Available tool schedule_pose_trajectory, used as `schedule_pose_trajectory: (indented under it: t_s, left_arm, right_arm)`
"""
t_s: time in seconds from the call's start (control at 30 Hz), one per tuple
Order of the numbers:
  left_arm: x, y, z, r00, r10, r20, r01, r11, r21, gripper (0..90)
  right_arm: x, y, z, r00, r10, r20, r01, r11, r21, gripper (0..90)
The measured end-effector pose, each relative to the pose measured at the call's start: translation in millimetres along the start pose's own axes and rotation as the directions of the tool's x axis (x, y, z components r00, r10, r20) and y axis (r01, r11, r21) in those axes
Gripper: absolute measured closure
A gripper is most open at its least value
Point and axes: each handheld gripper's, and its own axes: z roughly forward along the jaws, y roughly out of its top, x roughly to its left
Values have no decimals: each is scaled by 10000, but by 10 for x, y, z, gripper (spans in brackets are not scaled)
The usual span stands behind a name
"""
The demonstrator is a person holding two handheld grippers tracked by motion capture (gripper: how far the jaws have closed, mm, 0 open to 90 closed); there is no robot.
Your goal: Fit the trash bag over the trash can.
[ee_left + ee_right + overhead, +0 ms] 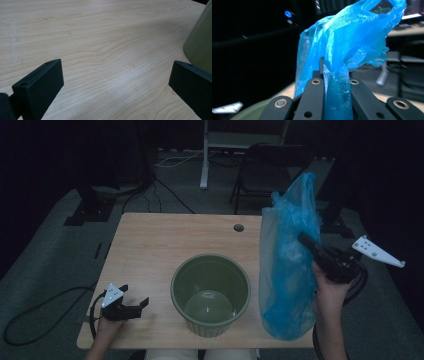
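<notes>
Right gripper (306,241) jaws clamped on crinkled blue plastic bag (287,270), held hanging above bench (150,245), left gripper (134,306) jaws spread wide, nothing gripped, beside green pot (210,292).

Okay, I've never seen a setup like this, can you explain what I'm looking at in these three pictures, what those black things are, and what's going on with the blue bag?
A person sits at a wooden table and holds a hand-operated claw in each hand; there is no robot arm. The high view looks down from above the person. The other two pictures come from small cameras riding on the claws, looking along their black jaws.

On the table stands a green pot, empty as far as I can see. The left claw rests low over the wood beside the pot with its jaws wide apart and nothing between them. The right claw is raised to the pot's right, jaws shut on a thin blue plastic bag, which hangs down to the table's near right corner.
</notes>
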Motion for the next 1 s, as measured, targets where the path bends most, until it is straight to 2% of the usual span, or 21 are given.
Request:
schedule_pose_trajectory:
  t_s: [0.17, 0.2, 0.23, 0.33, 0.37, 0.43, 0.47, 0.5, 0.53, 0.57, 0.6, 0.63, 0.7, 0.73, 0.77, 0.8, 0.9, 0.93, 1.0]
  left_arm:
    - [-13, 4, 3, 10000, 17, -11, -17, 10000, -9, 2]
    - [-15, 4, 6, 10000, 10, 0, -10, 10000, 8, 2]
    - [-18, 4, 9, 10000, 45, 4, -45, 10000, 19, 2]
    - [-30, 3, 10, 10000, 78, 7, -78, 10000, 29, 2]
    - [-31, 2, 10, 10000, 86, 5, -86, 10000, 23, 2]
    - [-30, 3, 10, 10000, 82, -1, -82, 10000, 41, 2]
    - [-27, 5, 6, 10000, 64, 16, -64, 10000, 17, 2]
    - [-28, 5, 7, 10000, 71, 10, -71, 10000, 19, 2]
    - [-31, 3, 9, 10000, 66, 29, -66, 10000, 25, 2]
    - [-31, 3, 9, 10000, 66, 29, -66, 10000, 25, 2]
    - [-32, 2, 12, 10000, 71, 36, -71, 10000, 41, 2]
    - [-34, 1, 12, 10000, 88, 37, -88, 10000, 38, 2]
    - [-36, 3, 11, 9999, 91, 54, -92, 10000, 35, 2]
    - [-37, 3, 10, 9999, 106, 59, -106, 9999, 18, 2]
    - [-35, 4, 9, 9999, 106, 75, -106, 9999, 29, 2]
    - [-33, 3, 8, 9999, 101, 71, -102, 9999, 39, 2]
    - [-21, -1, 11, 9999, 82, 60, -82, 9999, 69, 2]
    - [-21, 0, 11, 9999, 84, 64, -85, 9999, 80, 2]
    - [-32, 2, -1, 9998, 137, 112, -137, 9999, 48, 2]
  right_arm:
    - [221, 366, 95, 9948, -333, -962, 251, 9961, -851, 896]
    - [314, 511, 140, 9914, -493, -1212, 352, 9927, -1155, 896]
    - [314, 511, 140, 9914, -493, -1212, 352, 9927, -1155, 896]
    - [434, 705, 216, 9857, -719, -1522, 475, 9863, -1582, 896]
    - [504, 802, 276, 9827, -781, -1682, 459, 9812, -1875, 895]
    - [504, 802, 276, 9827, -781, -1682, 459, 9812, -1875, 895]
    - [599, 879, 403, 9793, -842, -1840, 386, 9703, -2388, 895]
    - [599, 879, 403, 9793, -842, -1840, 386, 9703, -2388, 895]
    - [644, 880, 509, 9784, -824, -1896, 319, 9664, -2552, 895]
    - [644, 880, 509, 9784, -824, -1896, 319, 9664, -2552, 895]
    - [664, 867, 569, 9779, -805, -1928, 279, 9648, -2614, 895]
    - [698, 819, 704, 9778, -769, -1951, 234, 9645, -2631, 895]
    - [719, 737, 852, 9759, -661, -2080, 133, 9693, -2456, 895]
    - [719, 737, 852, 9759, -661, -2080, 133, 9693, -2456, 895]
    - [728, 685, 925, 9756, -656, -2096, 147, 9717, -2357, 895]
    - [747, 554, 1052, 9746, -535, -2175, 45, 9755, -2198, 895]
    - [770, 432, 1174, 9717, -348, -2338, -103, 9819, -1891, 895]
    - [817, 299, 1261, 9717, -414, -2327, 13, 9854, -1700, 895]
    - [858, 162, 1326, 9690, -470, -2424, 156, 9914, -1296, 893]
